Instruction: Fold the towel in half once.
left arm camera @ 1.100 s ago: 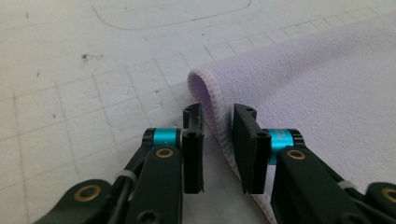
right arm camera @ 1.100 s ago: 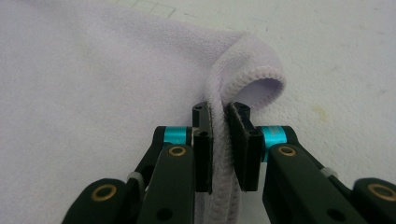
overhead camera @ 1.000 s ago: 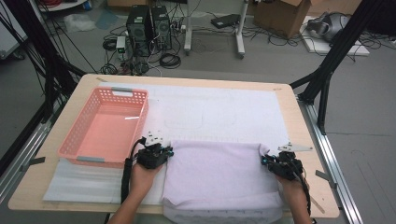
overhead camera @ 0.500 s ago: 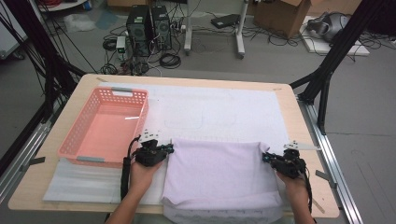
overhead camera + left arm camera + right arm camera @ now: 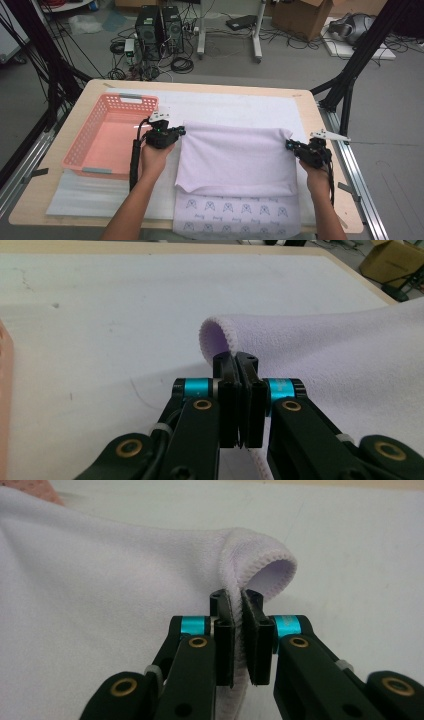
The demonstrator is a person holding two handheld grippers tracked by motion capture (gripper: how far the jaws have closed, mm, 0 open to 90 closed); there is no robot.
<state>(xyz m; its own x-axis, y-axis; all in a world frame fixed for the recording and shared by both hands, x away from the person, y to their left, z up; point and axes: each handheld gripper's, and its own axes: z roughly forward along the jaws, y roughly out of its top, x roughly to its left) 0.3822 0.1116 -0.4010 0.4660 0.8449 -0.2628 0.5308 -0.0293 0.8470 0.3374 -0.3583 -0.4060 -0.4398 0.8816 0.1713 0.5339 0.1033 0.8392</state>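
Both hands have carried the cloth's near edge up and away from the person since the earlier frames, so the lilac cloth (image 5: 235, 157) now lies doubled over itself across the middle of the desk (image 5: 60, 200). Nearest the person, a printed sheet (image 5: 235, 220) with rows of small outline marks is laid bare where the cloth used to lie.

Just beyond it, the fold line runs left to right, kept fairly straight, probably because both corners are being drawn away at an even pace. The left gripper (image 5: 176, 132) has its jaws pinched tight on the cloth's left corner; in the left gripper view the hemmed edge (image 5: 220, 337) curls up over the closed jaws. The right gripper (image 5: 290, 145) clamps the opposite corner the same way, and the right gripper view shows the stitched hem (image 5: 265, 567) looped above its jaws. Holding only the corners keeps the panel taut, so it can be laid flat with edge meeting edge.

Left of the left hand, the pink basket (image 5: 90, 155) sits near the cloth, probably to receive it once folded. Farther off lies bare white liner (image 5: 240, 107).
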